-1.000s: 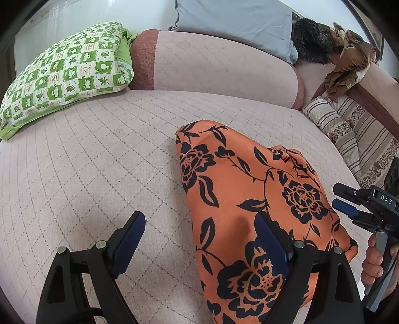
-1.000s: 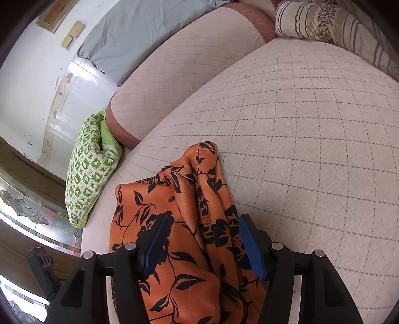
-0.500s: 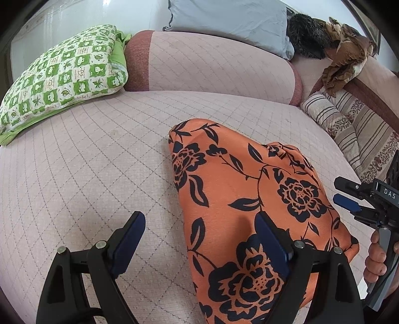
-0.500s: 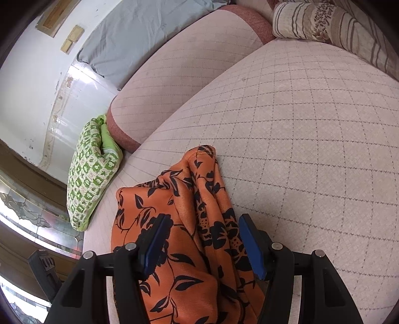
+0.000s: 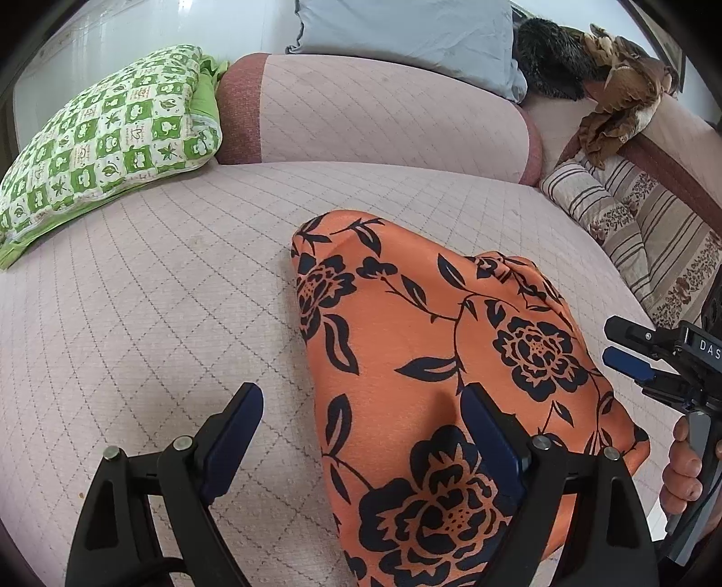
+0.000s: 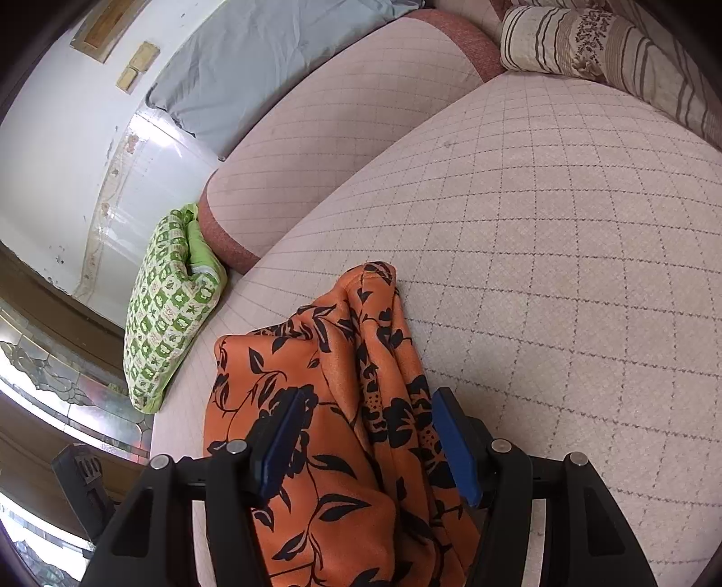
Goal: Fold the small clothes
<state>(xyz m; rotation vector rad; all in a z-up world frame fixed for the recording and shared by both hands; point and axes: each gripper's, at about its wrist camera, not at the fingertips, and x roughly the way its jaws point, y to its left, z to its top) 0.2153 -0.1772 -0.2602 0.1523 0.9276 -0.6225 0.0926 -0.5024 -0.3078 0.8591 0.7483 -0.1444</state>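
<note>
An orange garment with black flowers (image 5: 433,352) lies bunched on the quilted pink sofa seat (image 5: 158,293). My left gripper (image 5: 361,433) is open over its near left edge, the right finger above the cloth and the left finger above bare seat. My right gripper (image 6: 370,447) is open, its fingers either side of the garment's folded ridge (image 6: 370,361). The right gripper also shows at the right edge of the left wrist view (image 5: 641,352), beside the cloth, with a hand below it.
A green checked pillow (image 5: 108,131) lies at the far left. A pink bolster (image 5: 374,113) and a grey cushion (image 5: 406,36) stand behind. A striped cushion (image 5: 631,216) and brown cloth (image 5: 622,95) are at the right.
Both grippers have drawn back slightly toward the near side; the garment sits a little farther ahead in both views. Both stay open.
</note>
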